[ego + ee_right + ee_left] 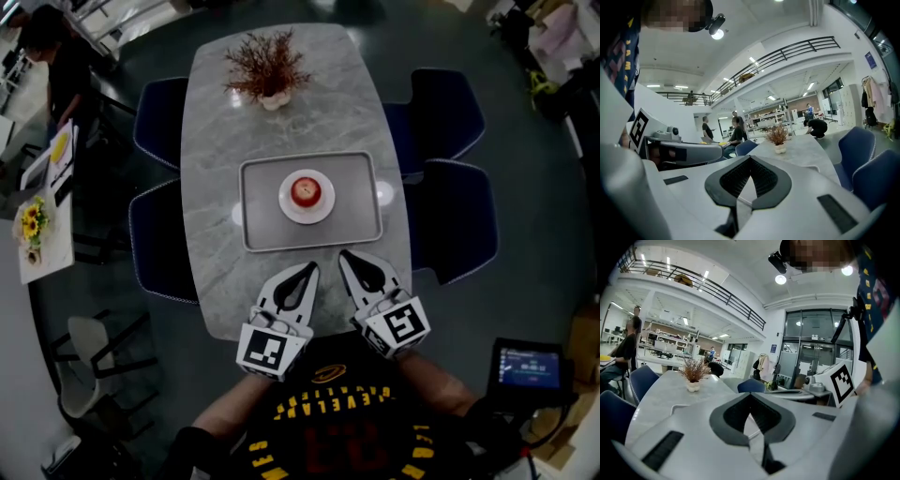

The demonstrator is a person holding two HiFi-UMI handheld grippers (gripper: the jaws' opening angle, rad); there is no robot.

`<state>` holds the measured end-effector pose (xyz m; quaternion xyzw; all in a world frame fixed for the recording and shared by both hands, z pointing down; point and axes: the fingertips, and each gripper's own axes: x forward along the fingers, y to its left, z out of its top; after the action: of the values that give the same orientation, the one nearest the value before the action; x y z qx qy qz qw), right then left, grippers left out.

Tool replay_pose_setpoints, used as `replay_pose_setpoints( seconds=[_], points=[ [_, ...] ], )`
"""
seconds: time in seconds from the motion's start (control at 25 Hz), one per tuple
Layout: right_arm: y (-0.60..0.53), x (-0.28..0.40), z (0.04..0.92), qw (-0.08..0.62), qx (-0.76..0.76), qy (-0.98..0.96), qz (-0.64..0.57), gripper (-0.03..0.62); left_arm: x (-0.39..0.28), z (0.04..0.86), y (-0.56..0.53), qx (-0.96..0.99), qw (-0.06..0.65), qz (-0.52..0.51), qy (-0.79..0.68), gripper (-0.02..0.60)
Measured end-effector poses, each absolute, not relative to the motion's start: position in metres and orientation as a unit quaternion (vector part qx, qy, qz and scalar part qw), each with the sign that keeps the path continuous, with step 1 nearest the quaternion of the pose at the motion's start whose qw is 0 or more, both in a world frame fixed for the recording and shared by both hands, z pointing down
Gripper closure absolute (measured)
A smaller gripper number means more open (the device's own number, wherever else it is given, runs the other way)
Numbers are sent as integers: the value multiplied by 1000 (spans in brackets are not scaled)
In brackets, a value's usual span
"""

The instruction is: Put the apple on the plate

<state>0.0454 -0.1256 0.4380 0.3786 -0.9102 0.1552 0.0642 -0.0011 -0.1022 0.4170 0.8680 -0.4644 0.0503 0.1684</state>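
The apple (305,191) is being shown resting on the plate (326,209) inside the tray (262,225), so the task is being judged complete, while the left gripper (312,268) and right gripper (344,254) are being held closed and empty near the table (216,141) edge.

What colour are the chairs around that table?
The chairs are dark blue, clearest in the head view.

Grey marble table (211,122) among dark blue chairs (459,220) on dark floor (534,234), railed mezzanine (797,49) overhead.
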Motion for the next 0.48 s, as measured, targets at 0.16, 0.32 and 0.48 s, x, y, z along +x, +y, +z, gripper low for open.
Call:
replay_pose_setpoints(
  seconds=[0.16,0.32,0.48],
  points=[
    [-114,45,435,68,382,-910,148,588,1,411,-96,876,153,46,-456,581],
    [-107,42,425,62,386,-912,127,588,1,403,-90,880,145,40,-450,581],
    [-99,41,416,51,384,-915,116,588,4,399,-83,885,138,36,-443,581]
  ],
)
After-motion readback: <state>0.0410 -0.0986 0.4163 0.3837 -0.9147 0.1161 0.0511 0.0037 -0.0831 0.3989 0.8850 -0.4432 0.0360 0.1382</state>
